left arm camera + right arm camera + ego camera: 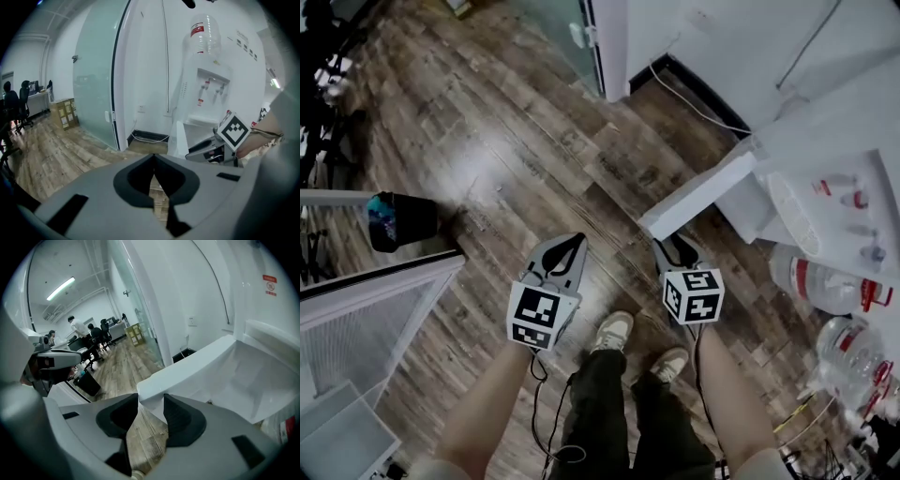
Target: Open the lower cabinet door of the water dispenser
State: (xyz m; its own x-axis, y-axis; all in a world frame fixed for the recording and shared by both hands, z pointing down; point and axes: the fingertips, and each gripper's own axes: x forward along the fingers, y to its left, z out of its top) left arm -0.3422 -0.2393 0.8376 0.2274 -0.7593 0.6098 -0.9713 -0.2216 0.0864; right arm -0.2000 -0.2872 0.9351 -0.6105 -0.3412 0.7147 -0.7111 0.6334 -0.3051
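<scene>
The water dispenser (pixel 206 79) is white and carries a clear bottle (pixel 204 33) on top. Its lower cabinet door (pixel 698 197) stands swung out over the wood floor. My right gripper (pixel 670 246) is shut on the door's free edge. In the right gripper view the door's corner (pixel 187 371) sits pinched between the two dark pads of the right gripper (pixel 151 401). My left gripper (pixel 570 242) hangs to the left of the door, apart from it. Its jaws meet with nothing between them, as the left gripper (pixel 153 159) shows in its own view.
Large water bottles (pixel 825 281) lie on the floor at the right. A black bin (pixel 398 220) stands at the left beside a white mesh frame (pixel 375 300). A frosted glass partition (pixel 96 79) and a white cable (pixel 694 98) lie ahead. People sit at desks (pixel 89 333) far off.
</scene>
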